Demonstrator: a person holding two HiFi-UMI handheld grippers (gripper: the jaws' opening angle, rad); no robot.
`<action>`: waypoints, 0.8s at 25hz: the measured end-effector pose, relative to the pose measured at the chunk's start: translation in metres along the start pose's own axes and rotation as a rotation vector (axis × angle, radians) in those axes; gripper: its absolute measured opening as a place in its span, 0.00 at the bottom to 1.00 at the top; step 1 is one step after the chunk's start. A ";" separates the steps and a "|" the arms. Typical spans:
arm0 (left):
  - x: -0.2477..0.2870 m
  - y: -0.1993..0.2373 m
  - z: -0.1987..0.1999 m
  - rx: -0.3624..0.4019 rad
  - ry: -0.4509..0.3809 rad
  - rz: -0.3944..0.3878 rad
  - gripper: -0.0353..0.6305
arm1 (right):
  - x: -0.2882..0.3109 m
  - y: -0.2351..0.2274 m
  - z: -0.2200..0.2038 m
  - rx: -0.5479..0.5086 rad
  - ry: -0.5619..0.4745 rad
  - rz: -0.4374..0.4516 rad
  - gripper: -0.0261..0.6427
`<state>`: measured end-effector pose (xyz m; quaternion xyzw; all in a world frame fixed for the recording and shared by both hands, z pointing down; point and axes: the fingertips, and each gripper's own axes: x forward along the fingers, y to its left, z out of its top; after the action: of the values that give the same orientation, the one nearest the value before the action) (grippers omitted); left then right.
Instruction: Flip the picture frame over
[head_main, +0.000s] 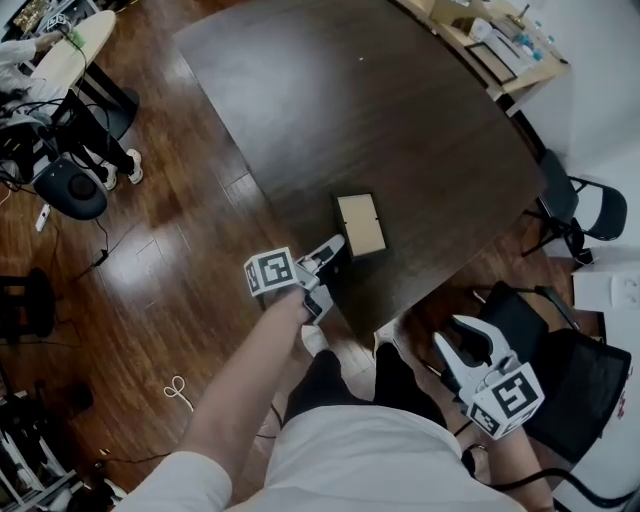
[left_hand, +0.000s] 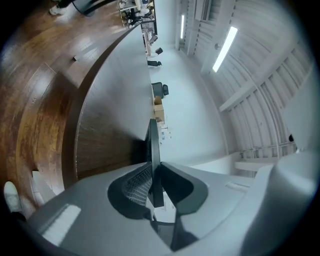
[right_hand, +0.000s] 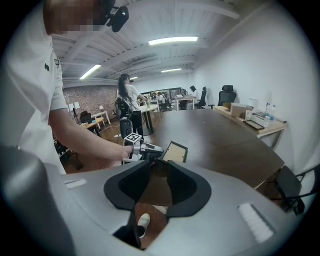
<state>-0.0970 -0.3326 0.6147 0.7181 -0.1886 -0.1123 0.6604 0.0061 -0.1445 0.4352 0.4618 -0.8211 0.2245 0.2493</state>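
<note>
The picture frame (head_main: 360, 225) is lying, as far as I can tell, flat near the rounded near edge of the dark tabletop (head_main: 330, 90), with its pale face turned up inside a thin black rectangular border. The left claw (head_main: 333, 247) is pointing in level from beyond that edge and gripping the frame's near rim. Its own view is showing the slim dark moulding edge-on between the jaws, with the ribbed pad pressing one face and the opposite pad the other. In my judgement this low, side-on hold is meant to let the wrist roll the flat panel over about its edge rather than lift it clear. The right claw (head_main: 462, 338) is hanging well apart from the frame, off the tabletop by the person's lap, its jaws standing apart with nothing between them — probably in reserve to steady the far rim. The tabletop is presenting a matt, fine-grained dark surface, so a light, rigid frame may skid across it. The flip itself is not yet looking begun.
</note>
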 end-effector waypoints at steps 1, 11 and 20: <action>0.001 0.002 0.000 0.002 0.005 0.021 0.12 | -0.003 0.003 -0.005 0.002 0.004 -0.005 0.20; 0.000 0.022 0.015 0.151 -0.027 0.370 0.10 | -0.052 0.018 -0.041 -0.065 -0.060 0.013 0.20; -0.063 -0.129 -0.142 0.712 -0.051 0.299 0.09 | -0.155 0.005 -0.122 -0.152 -0.161 0.102 0.20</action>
<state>-0.0800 -0.1701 0.4963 0.8641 -0.3346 0.0398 0.3738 0.0956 0.0315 0.4338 0.4159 -0.8754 0.1363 0.2052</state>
